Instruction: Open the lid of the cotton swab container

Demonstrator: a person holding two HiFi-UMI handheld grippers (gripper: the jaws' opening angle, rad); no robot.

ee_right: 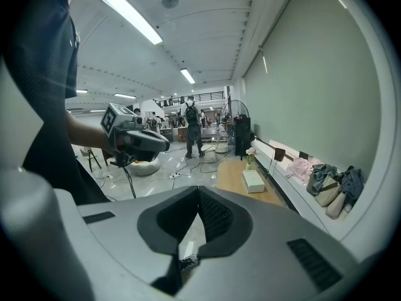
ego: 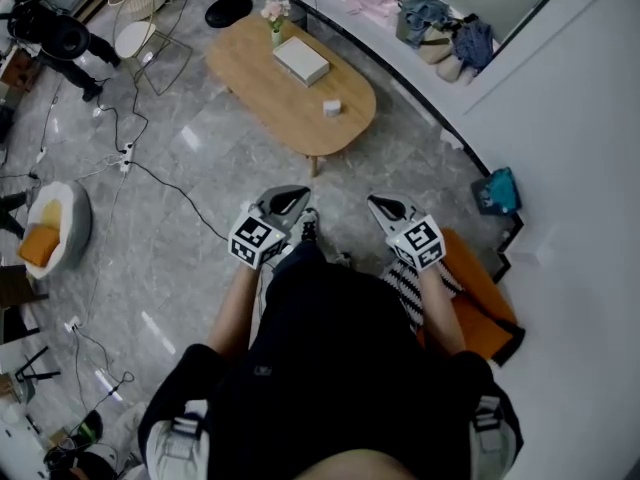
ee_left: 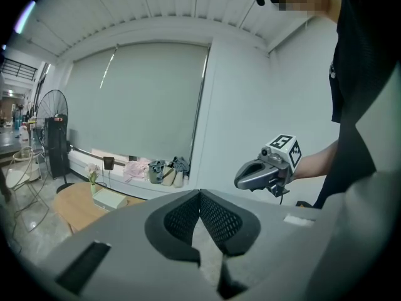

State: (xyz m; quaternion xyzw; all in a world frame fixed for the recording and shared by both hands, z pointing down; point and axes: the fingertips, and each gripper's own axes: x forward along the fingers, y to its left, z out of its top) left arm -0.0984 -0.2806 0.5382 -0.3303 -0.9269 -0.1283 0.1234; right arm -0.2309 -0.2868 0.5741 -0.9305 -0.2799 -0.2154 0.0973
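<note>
On the oval wooden worktop (ego: 262, 73) a small white object (ego: 331, 107) is too small to identify, the orange cushion (ego: 482, 303) lies partly behind the right gripper (ego: 374, 202) and forearm, and the person's dark torso (ego: 340, 368) hides the floor beneath.

Lit by ceiling strip lights (ee_right: 130, 16), mild glare on floor (ego: 186, 138), heavy fisheye warp, black corners in gripper views
</note>
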